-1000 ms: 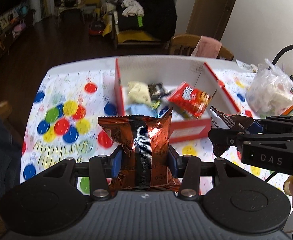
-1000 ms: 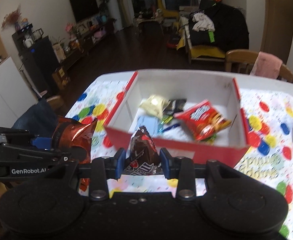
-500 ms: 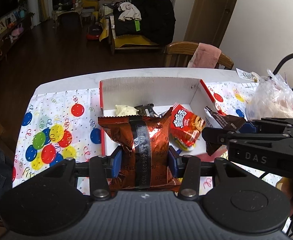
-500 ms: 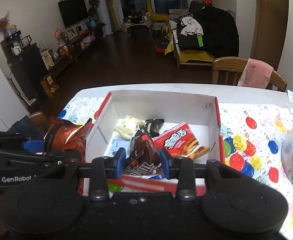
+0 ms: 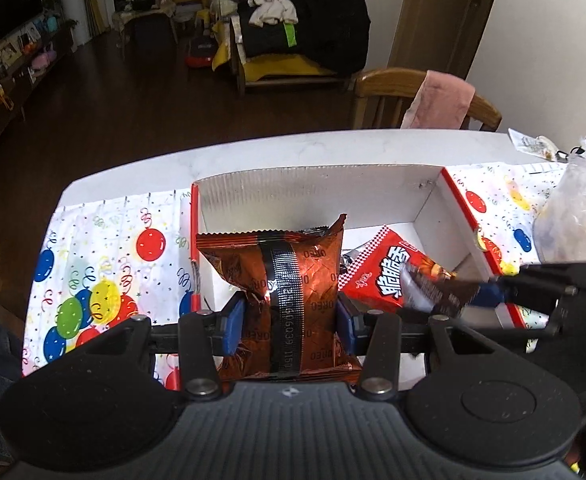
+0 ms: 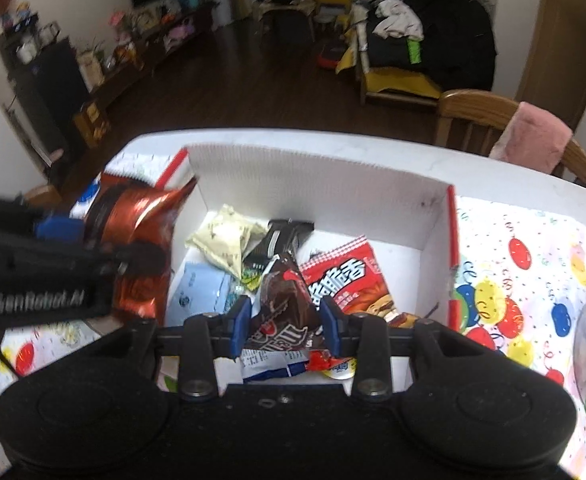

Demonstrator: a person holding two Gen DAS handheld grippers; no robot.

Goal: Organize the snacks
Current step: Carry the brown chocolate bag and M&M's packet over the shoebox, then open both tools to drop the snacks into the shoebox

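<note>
Both jaws pinch packets: left gripper (image 5: 289, 320) a shiny copper-brown foil Oreo pack (image 5: 281, 280), right gripper (image 6: 285, 322) a dark-brown chocolate wrapper (image 6: 283, 304), now carried over the red-edged white cardboard box (image 6: 313, 176), ready to drop.

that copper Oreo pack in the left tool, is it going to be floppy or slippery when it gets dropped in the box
Probably soft rather than stiff: the Oreo pack creases and pinches in where the left tool squeezes it. Its glossy foil looks slippery, so it may slide on release. It stands puffed above the pads without sagging, which suggests it is light and should land gently in the box.
</note>
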